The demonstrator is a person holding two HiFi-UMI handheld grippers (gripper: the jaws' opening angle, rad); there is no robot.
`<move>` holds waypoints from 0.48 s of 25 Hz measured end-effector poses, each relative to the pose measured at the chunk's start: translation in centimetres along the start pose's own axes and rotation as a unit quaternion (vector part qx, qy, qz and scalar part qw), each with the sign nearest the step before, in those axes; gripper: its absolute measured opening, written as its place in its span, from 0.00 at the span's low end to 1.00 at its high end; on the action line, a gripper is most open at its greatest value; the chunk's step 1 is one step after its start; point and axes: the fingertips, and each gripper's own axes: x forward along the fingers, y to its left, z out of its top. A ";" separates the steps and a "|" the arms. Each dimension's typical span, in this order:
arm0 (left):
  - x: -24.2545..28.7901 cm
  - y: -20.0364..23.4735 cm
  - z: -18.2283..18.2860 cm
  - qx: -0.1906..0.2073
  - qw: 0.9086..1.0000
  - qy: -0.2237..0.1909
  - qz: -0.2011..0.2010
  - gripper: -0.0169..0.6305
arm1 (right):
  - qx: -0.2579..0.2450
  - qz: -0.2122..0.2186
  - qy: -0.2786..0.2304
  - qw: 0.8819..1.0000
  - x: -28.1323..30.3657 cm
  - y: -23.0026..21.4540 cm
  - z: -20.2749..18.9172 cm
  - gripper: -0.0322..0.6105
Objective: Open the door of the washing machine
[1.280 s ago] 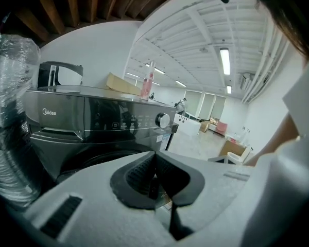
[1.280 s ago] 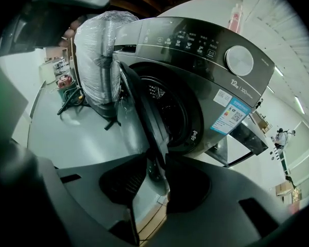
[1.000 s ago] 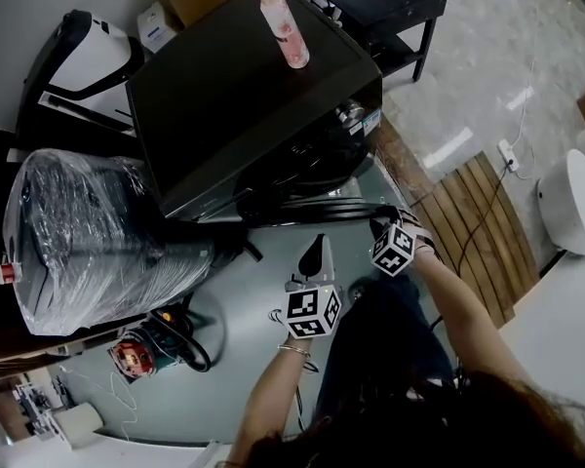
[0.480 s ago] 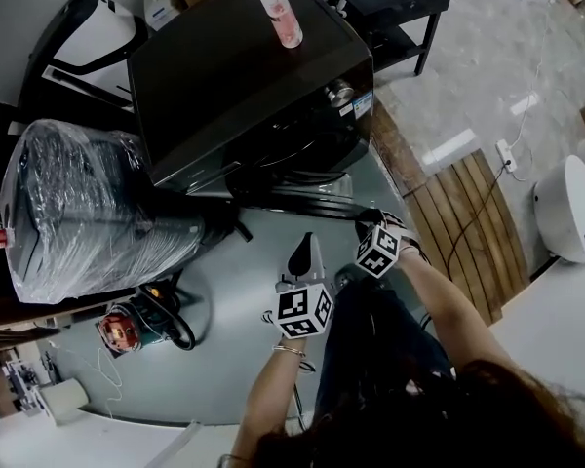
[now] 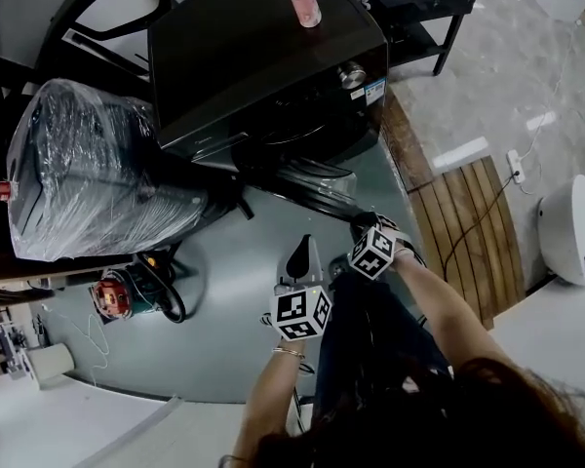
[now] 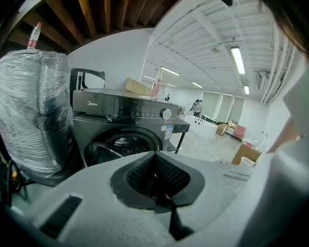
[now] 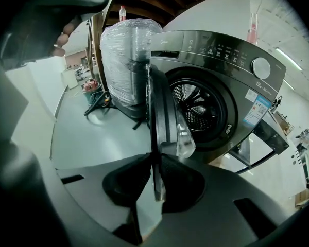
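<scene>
While the left gripper (image 5: pixel 300 251) hangs with its jaws together and empty, just short of the washing machine (image 5: pixel 263 57), the door (image 7: pixel 162 112) stands swung out from the drum, its free edge between the closing jaws of the right gripper (image 5: pixel 363 225), both pads touching it.

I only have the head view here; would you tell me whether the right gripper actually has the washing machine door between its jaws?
Observer: Yes. In the right gripper view the edge of the open door stands between the jaws of the right gripper, and they are closing onto it.
Operator: Thank you. Is the left gripper holding anything?
Observer: No. In its own view the jaws of the left gripper are together with nothing between them, and it points toward the washing machine.
</scene>
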 end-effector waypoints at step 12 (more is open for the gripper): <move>-3.5 0.9 -1.3 -0.017 0.999 -0.008 0.042 0.05 | 0.023 0.042 -0.014 0.999 -0.3 5.7 0.2 0.13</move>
